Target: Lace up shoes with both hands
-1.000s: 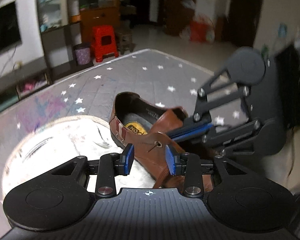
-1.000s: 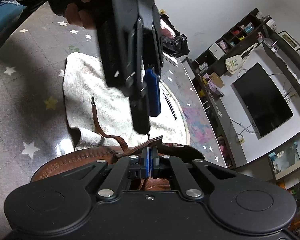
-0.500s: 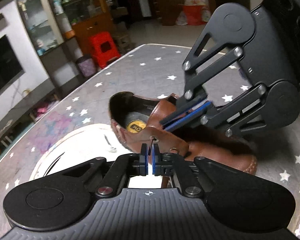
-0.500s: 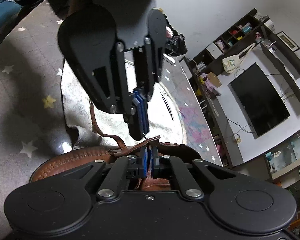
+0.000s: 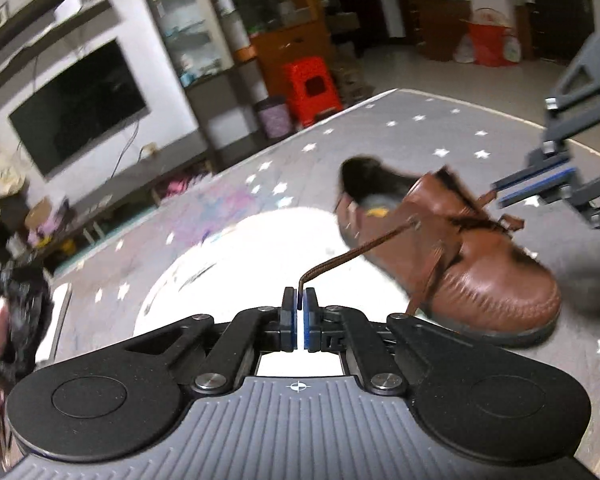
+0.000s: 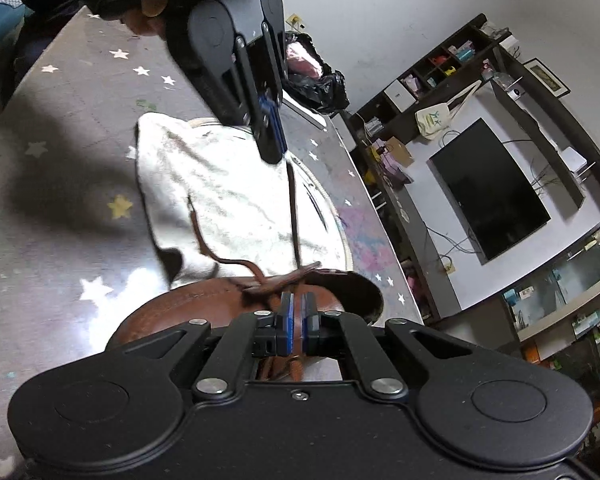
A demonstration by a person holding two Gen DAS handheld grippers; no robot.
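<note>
- Left gripper (image 5: 299, 307): fingers pinch the lace (image 5: 356, 249) tip, lace taut to the shoe (image 5: 452, 256).
- Right gripper (image 6: 298, 312): fingers narrow, nearly closed over the shoe; whether they grip anything is unclear.
- Shoe sits on the counter (image 5: 400, 136) beside a towel (image 6: 220, 192).

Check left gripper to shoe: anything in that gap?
Only the brown lace, pinched in the left gripper and running taut to the brown shoe, over the white cloth. Left wrist view shows it.
</note>
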